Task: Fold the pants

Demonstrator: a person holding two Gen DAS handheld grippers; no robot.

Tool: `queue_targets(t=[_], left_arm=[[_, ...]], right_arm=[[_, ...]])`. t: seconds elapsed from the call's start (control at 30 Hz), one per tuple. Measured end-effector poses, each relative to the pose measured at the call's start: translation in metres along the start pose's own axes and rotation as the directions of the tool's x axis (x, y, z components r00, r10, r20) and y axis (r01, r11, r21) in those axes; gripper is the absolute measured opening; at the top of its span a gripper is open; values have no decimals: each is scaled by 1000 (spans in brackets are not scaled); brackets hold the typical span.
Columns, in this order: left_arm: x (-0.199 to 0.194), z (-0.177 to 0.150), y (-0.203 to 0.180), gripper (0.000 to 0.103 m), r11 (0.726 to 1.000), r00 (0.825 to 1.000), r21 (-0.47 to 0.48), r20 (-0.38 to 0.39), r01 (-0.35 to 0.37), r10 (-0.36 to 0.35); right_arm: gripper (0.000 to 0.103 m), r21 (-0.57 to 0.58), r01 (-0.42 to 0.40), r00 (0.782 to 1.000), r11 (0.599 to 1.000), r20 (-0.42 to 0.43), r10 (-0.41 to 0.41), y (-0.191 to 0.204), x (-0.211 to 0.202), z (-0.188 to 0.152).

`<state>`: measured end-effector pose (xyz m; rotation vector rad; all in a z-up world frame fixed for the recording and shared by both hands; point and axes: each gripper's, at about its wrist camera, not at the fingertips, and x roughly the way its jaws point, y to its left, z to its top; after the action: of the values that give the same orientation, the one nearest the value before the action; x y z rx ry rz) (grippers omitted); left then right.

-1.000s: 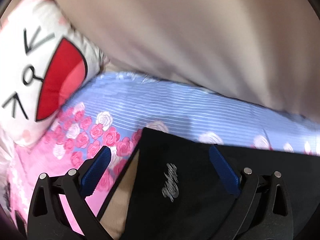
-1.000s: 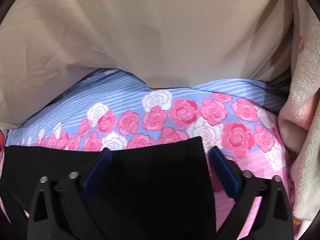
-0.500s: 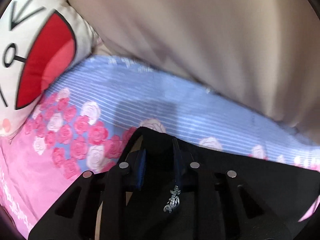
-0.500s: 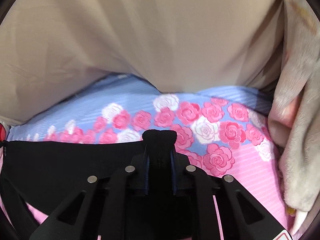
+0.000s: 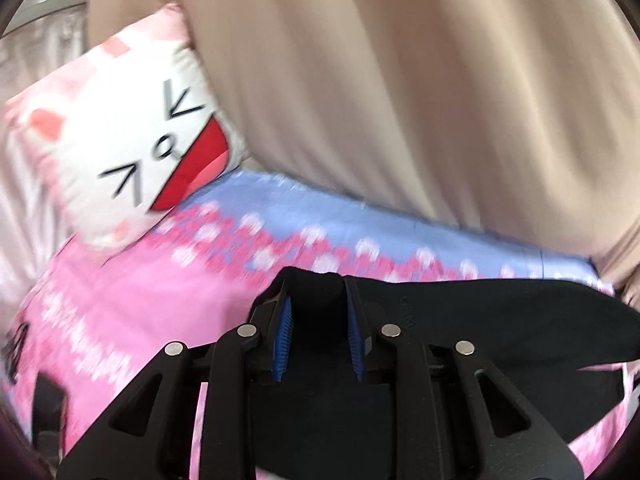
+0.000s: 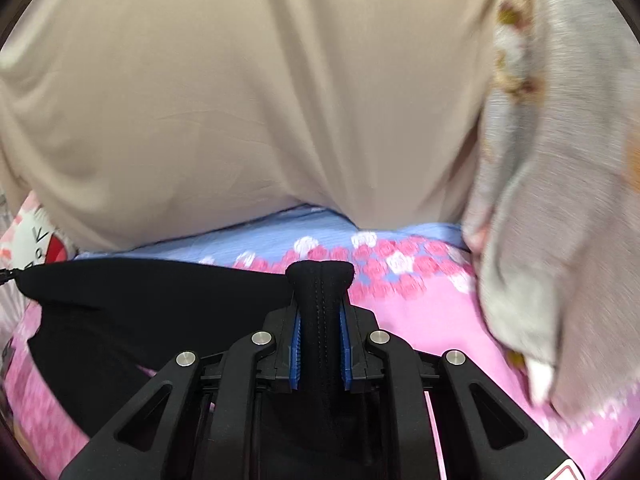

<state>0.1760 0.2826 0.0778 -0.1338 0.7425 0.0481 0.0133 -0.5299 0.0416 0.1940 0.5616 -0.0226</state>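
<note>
Each gripper is clamped on one corner of the black pants (image 5: 500,320): the left gripper (image 5: 318,300) pinches a bunched corner between its blue pads (image 5: 285,336), and the right gripper (image 6: 320,300) holds a stitched, rolled corner the same way. The held edge runs crosswise between the two, stretching to the right from the left gripper and to the left from the right one, so the long axis of that edge lies side to side and neither hand is nearer than the other; each owns its own end. The rest of the fabric hangs below and toward the person, draped down onto the bed. The coming move seems to turn on carrying both corners together, level, so the edge stays taut and straight as it is laid over. The surface is a bedsheet (image 5: 132,304), pink with a band of roses and a blue striped strip. A cartoon-face pillow (image 5: 132,148) lies at the left, a beige curtain (image 6: 240,100) hangs behind, and a grey fleecy blanket (image 6: 560,200) is heaped at the right.
</note>
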Motion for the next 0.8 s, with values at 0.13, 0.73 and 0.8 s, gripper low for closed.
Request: queue_targets(t=[0.13,0.73,0.8], left_arm=[[-9,-62,22,25,998,994,14,-86,-69,69],[-70,-103,-21,89,985,985,44,53,-168,166],[-54,-104,-48,89,991,994,77,29,-109,107]], right_arm=[[13,-21,25,998,999,-49,-26,-2,-30,-43],[66,423,-52,998,904,-3,59,-50,-125,-123],[66,525,-128,987,842,-20,162,-52,-113,-126]])
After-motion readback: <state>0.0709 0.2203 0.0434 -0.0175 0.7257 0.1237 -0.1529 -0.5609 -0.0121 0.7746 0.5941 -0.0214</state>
